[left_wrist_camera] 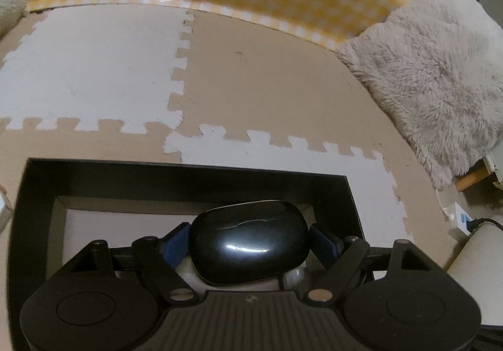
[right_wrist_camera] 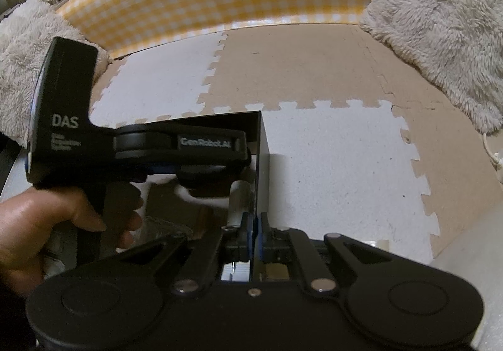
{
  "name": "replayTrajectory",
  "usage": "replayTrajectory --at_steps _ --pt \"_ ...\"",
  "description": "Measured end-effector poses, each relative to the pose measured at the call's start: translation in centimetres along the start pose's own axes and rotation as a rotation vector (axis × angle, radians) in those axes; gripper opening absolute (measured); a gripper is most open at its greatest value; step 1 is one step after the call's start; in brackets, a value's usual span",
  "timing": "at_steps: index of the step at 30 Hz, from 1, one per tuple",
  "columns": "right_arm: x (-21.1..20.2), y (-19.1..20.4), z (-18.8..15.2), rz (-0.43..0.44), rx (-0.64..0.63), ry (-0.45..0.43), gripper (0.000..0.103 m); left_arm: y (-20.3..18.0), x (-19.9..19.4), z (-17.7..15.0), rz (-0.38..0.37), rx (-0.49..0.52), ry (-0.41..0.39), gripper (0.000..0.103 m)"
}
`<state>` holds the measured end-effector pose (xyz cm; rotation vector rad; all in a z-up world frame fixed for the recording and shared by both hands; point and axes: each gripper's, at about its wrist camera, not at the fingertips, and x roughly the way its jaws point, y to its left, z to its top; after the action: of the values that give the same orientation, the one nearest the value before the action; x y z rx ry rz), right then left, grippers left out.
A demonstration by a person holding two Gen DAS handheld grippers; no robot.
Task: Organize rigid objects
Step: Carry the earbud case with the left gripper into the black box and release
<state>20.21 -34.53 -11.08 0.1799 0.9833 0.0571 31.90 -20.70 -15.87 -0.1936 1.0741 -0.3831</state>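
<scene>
Glossy black case [left_wrist_camera: 250, 241] clamped between left hand-held gripper [left_wrist_camera: 251, 245] fingers, above black box [left_wrist_camera: 188, 173]

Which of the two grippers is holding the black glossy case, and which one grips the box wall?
The left gripper holds the black oval case above the black box; the right gripper is shut on the box's thin side wall.
</scene>
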Motion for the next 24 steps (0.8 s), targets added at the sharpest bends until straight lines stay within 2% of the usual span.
replayTrajectory --at_steps 3,8,13,19,24 --pt "-0.01 0.01 -0.02 0.000 -0.002 0.000 0.004 0.04 0.00 0.08 -0.013 -0.008 -0.019 0.082" --pt "-0.07 -0.02 0.02 0.003 0.002 0.000 0.004 -0.10 -0.55 0.28 -0.034 -0.009 -0.024 0.091" --pt "-0.07 -0.01 0.04 0.002 0.003 0.000 0.004 0.02 -0.72 -0.01 -0.056 -0.012 -0.002 0.091" --pt "-0.08 0.05 -0.02 0.000 0.002 0.002 0.004 0.70 -0.62 -0.14 -0.102 -0.061 -0.015 0.087" --pt "-0.03 -0.06 0.00 0.002 0.003 0.003 0.004 0.79 -0.67 -0.14 -0.123 -0.052 -0.010 0.085"
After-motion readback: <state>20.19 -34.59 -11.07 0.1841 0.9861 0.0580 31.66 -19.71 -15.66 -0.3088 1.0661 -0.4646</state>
